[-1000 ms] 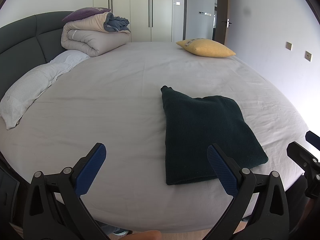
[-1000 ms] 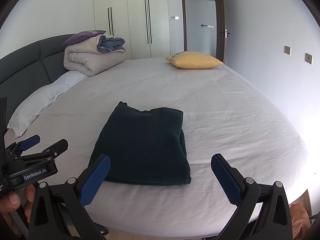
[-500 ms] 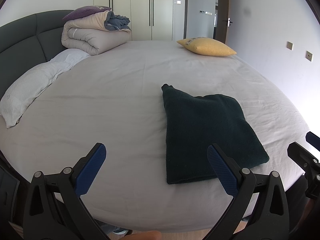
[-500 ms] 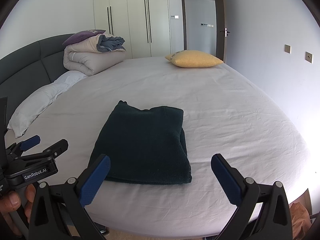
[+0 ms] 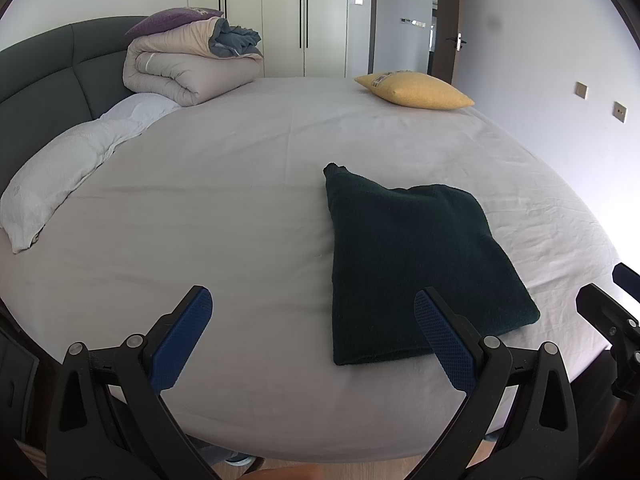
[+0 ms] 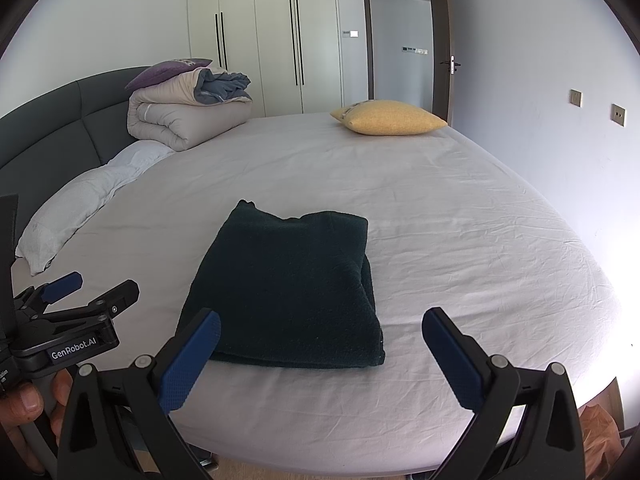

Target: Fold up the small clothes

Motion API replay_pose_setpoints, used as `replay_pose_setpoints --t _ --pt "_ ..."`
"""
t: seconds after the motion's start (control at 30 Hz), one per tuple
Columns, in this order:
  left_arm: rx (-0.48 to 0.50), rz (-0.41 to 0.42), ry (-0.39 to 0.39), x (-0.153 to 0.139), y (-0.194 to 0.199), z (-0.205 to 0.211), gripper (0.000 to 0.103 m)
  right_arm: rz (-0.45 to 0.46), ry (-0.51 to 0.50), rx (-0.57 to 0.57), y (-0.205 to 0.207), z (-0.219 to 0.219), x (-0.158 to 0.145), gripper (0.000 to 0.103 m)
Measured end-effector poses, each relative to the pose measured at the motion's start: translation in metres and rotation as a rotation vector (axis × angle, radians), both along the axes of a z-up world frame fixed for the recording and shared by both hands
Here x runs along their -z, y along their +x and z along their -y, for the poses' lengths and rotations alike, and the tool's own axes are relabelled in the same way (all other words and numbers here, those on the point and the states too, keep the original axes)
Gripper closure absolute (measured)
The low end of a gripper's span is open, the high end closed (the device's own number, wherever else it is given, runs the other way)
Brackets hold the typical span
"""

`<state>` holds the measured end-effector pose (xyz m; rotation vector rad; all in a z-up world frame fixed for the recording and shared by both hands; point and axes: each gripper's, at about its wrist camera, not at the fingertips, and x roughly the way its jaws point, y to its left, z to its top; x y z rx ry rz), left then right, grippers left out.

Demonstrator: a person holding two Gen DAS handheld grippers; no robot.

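Observation:
A dark green garment (image 5: 416, 264) lies folded into a flat rectangle on the white bed sheet (image 5: 224, 216); it also shows in the right wrist view (image 6: 288, 288). My left gripper (image 5: 312, 340) is open and empty, held off the bed's near edge, to the left of the garment's near corner. My right gripper (image 6: 320, 356) is open and empty, just in front of the garment's near edge without touching it. The left gripper also shows at the left of the right wrist view (image 6: 76, 292).
A folded beige duvet (image 5: 188, 68) with a purple cushion on top sits at the far left. A yellow pillow (image 5: 416, 90) lies at the far side. A white pillow (image 5: 68, 168) lies along the dark headboard (image 5: 48, 68). Wardrobe and door stand behind.
Both views have shifted very slightly; the garment lies unmoved and both grippers stay open.

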<state>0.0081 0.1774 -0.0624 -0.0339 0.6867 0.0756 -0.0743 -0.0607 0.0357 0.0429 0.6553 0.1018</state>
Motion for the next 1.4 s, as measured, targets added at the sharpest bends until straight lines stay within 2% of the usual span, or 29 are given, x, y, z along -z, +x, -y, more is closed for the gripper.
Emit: replay_pose_setpoints --t 1.4 --pt "0.001 -0.035 -0.011 0.012 0.005 0.0 0.0 -0.006 0.006 0.0 0.0 0.002 0.003 0.0"
